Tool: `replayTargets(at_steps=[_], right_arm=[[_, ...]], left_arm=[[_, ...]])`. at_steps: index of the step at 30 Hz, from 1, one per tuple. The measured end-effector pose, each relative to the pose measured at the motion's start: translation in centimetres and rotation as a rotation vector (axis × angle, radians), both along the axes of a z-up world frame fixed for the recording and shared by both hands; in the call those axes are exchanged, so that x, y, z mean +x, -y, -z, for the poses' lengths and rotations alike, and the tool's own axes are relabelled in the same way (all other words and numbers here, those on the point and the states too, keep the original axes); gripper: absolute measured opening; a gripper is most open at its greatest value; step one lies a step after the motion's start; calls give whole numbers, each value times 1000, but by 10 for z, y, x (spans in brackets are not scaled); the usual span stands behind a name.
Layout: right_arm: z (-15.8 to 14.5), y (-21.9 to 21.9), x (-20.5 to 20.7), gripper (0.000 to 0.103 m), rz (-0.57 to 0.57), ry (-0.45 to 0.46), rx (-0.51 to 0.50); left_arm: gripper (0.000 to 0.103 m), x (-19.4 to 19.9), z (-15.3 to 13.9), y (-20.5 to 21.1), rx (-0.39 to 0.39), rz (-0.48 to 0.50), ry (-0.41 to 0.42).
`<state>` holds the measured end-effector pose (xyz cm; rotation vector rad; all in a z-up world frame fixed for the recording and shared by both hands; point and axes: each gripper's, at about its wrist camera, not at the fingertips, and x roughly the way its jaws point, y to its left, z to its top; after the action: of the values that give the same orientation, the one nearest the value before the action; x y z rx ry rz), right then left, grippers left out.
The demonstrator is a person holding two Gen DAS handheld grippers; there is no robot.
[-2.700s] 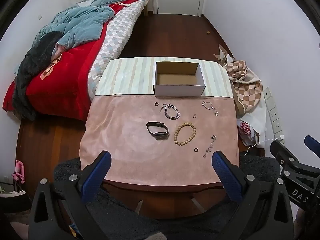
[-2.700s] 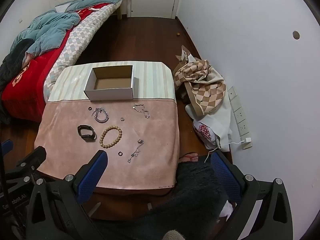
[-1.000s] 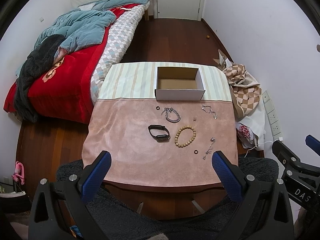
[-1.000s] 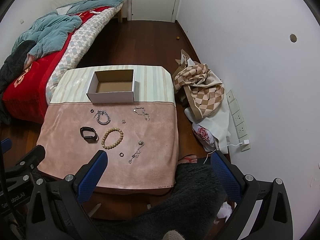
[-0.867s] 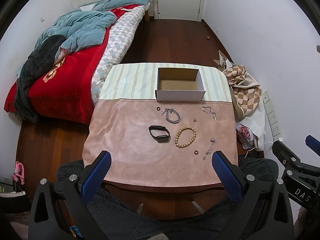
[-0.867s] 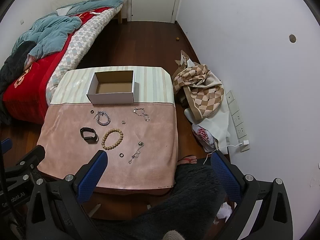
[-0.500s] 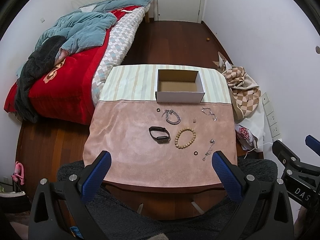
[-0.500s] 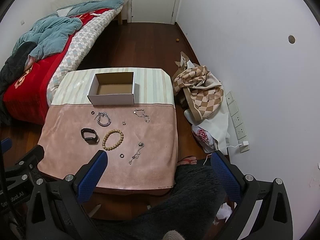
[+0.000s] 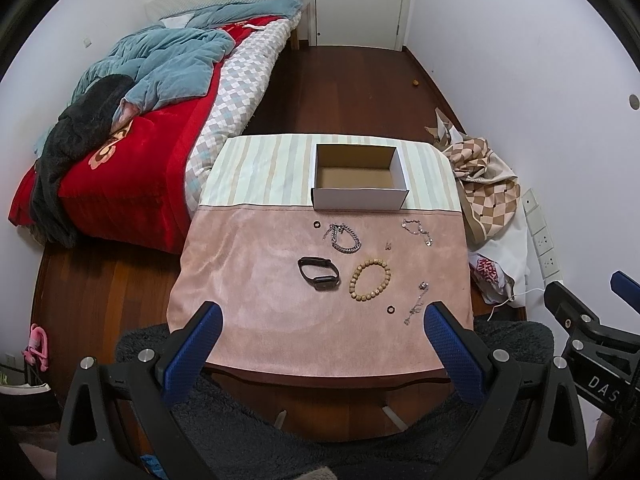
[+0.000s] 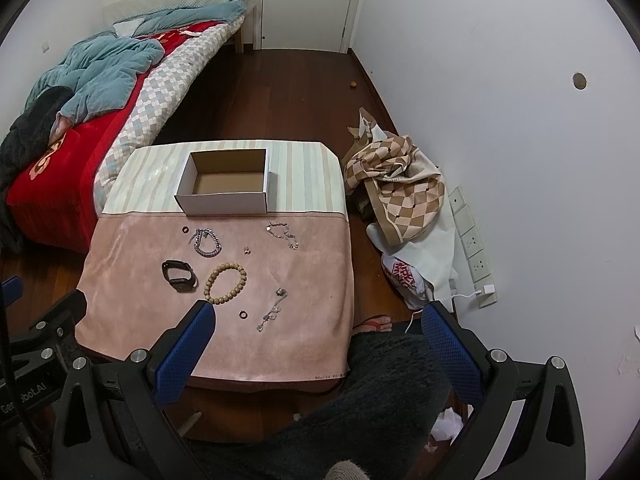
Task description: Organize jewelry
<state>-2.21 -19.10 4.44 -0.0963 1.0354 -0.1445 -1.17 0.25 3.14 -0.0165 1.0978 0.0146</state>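
**Both tongs spread, held back from the table; jewelry laid out ahead**

Your left gripper point(image 9: 320, 320) is spread wide with nothing between its blue pads; your right gripper point(image 10: 318, 320) is the same. Both hang short of the table's near edge, clear of the pink cloth point(image 9: 256, 288).

Ahead of your left tongs, between the fingers: the black wristband point(image 9: 319, 273), with the wooden bead bracelet point(image 9: 370, 275) just right of it, apart from it. Beyond them lies the silver chain bracelet point(image 9: 344, 238), a small dark ring point(image 9: 317, 224) just to its left. Close to your left tongs' right finger: another dark ring point(image 9: 391, 309) and a thin silver chain with a charm point(image 9: 417, 309).

From your right tongs, these all sit ahead and left. A second fine chain point(image 10: 283, 234) lies farther out, with a tiny metal piece point(image 10: 247, 249), too small to identify, left of it.

The open cardboard box point(image 9: 360, 182) stands farthest away, on the striped cloth point(image 9: 260, 168), with only its brown floor showing.
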Motion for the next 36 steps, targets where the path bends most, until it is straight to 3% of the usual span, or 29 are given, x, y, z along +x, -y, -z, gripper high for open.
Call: replayTargets(at_steps=[18, 23, 29, 33, 36], right_arm=[[-1, 2, 0, 103, 6, 5, 5], [6, 7, 9, 103, 25, 14, 12], [54, 4, 51, 103, 35, -21, 51], [111, -5, 88, 103, 16, -83, 81], [162, -13, 113, 94, 3, -148, 117]], left_arm=[[103, 0, -1, 1, -2, 2, 7], [103, 18, 12, -5, 31, -42, 32], [103, 60, 61, -24, 102, -98, -12], [103, 83, 104, -40, 125, -129, -61], [103, 101, 143, -48, 145, -154, -122]])
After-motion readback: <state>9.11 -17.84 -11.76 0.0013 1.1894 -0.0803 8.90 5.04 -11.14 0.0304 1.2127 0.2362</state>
